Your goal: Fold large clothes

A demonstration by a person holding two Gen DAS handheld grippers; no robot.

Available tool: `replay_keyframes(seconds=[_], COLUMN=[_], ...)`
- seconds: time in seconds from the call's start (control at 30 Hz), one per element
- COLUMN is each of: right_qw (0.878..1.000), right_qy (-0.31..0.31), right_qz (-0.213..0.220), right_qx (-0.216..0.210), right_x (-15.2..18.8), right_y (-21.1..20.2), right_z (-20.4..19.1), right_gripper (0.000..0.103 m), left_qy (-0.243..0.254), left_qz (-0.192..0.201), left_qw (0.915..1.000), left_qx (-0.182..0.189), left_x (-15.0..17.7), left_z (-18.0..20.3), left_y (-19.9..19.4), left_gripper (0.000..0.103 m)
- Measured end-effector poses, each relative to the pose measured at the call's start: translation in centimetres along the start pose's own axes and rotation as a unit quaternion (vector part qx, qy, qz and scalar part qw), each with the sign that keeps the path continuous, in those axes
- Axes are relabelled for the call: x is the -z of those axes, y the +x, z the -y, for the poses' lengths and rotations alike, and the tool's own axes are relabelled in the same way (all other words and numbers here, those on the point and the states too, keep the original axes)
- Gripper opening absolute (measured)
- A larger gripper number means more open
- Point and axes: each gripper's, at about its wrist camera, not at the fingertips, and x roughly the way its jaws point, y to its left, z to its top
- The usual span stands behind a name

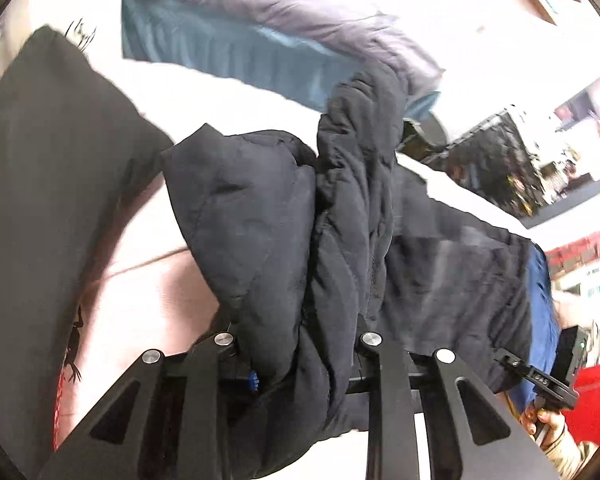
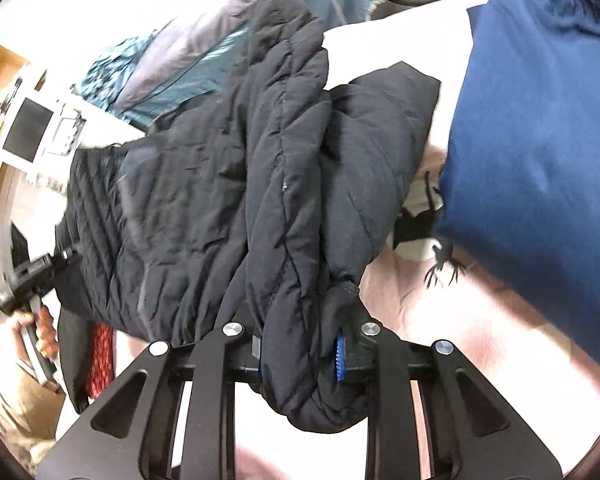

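Note:
A black quilted puffer jacket [image 1: 340, 220] hangs bunched over a bed and fills the middle of both views. My left gripper [image 1: 300, 372] is shut on a thick fold of it, and the fabric hides most of the blue pads [image 1: 253, 380]. My right gripper [image 2: 300, 356] is shut on another rolled fold of the jacket [image 2: 260, 180], pinched between its blue pads [image 2: 340, 356]. The jacket stretches between the two grippers and is lifted off the sheet. In the left wrist view a hand [image 1: 548, 424] holds the other tool at the far right.
A pink sheet [image 2: 460, 340] covers the bed below. A folded black garment [image 1: 40, 200] lies at the left and a dark blue one [image 2: 540, 140] at the right. A grey and teal duvet [image 1: 240, 32] is heaped behind. Shelves and clutter line the room's edge.

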Motion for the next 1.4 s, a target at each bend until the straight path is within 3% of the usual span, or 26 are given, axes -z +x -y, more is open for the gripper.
replay_keyframes(seconds=[0.13, 0.23, 0.5, 0.67, 0.8, 0.9, 1.0, 1.13, 1.27, 1.33, 1.4], right_qw=[1.000, 1.000, 0.998, 0.990, 0.971, 0.944, 0.909, 0.875, 0.875, 0.894, 0.912], right_qy=[-0.017, -0.007, -0.045, -0.121, -0.213, -0.290, -0.362, -0.410, -0.417, -0.410, -0.375], right_qz=[-0.009, -0.004, 0.028, 0.043, 0.050, 0.050, 0.039, -0.015, -0.101, -0.105, -0.118], right_qx=[0.010, 0.008, -0.024, -0.062, -0.102, -0.150, -0.202, -0.256, -0.225, -0.146, -0.116], right_x=[1.7, 1.7, -1.2, -5.7, -9.0, -11.2, -12.0, -11.2, -7.9, -6.8, -7.6], right_y=[-0.8, -1.0, -2.9, -3.3, -1.9, -0.1, 2.8, 8.3, 18.3, 23.6, 27.1], right_z=[-0.8, -1.1, -6.1, -13.1, -21.9, -30.7, -40.4, -49.1, -54.2, -54.7, -53.8], right_gripper=[0.023, 0.023, 0.020, 0.020, 0.020, 0.020, 0.020, 0.020, 0.024, 0.028, 0.035], left_qy=[0.026, 0.021, 0.059, 0.057, 0.007, -0.032, -0.101, -0.205, -0.381, -0.427, -0.457], left_qz=[-0.002, 0.009, 0.069, 0.145, 0.213, 0.265, 0.304, 0.333, 0.264, 0.237, 0.243], left_qw=[0.9997, 0.9997, 0.9949, 0.9873, 0.9769, 0.9602, 0.9346, 0.8882, 0.8544, 0.8393, 0.8297], left_qx=[-0.005, 0.012, 0.044, 0.029, -0.010, -0.081, -0.154, -0.241, -0.234, -0.239, -0.209], left_x=[1.2, 0.8, -1.3, -2.4, -1.4, 1.8, 6.9, 14.4, 22.3, 24.8, 27.1], left_z=[2.3, 3.5, 5.6, 4.1, -1.1, -5.4, -9.7, -15.0, -23.0, -25.5, -27.7], left_y=[-0.9, -1.9, -8.3, -16.3, -23.8, -29.7, -34.5, -37.8, -32.2, -29.4, -27.6], left_gripper=[0.024, 0.022, 0.019, 0.019, 0.019, 0.019, 0.019, 0.020, 0.023, 0.027, 0.041])
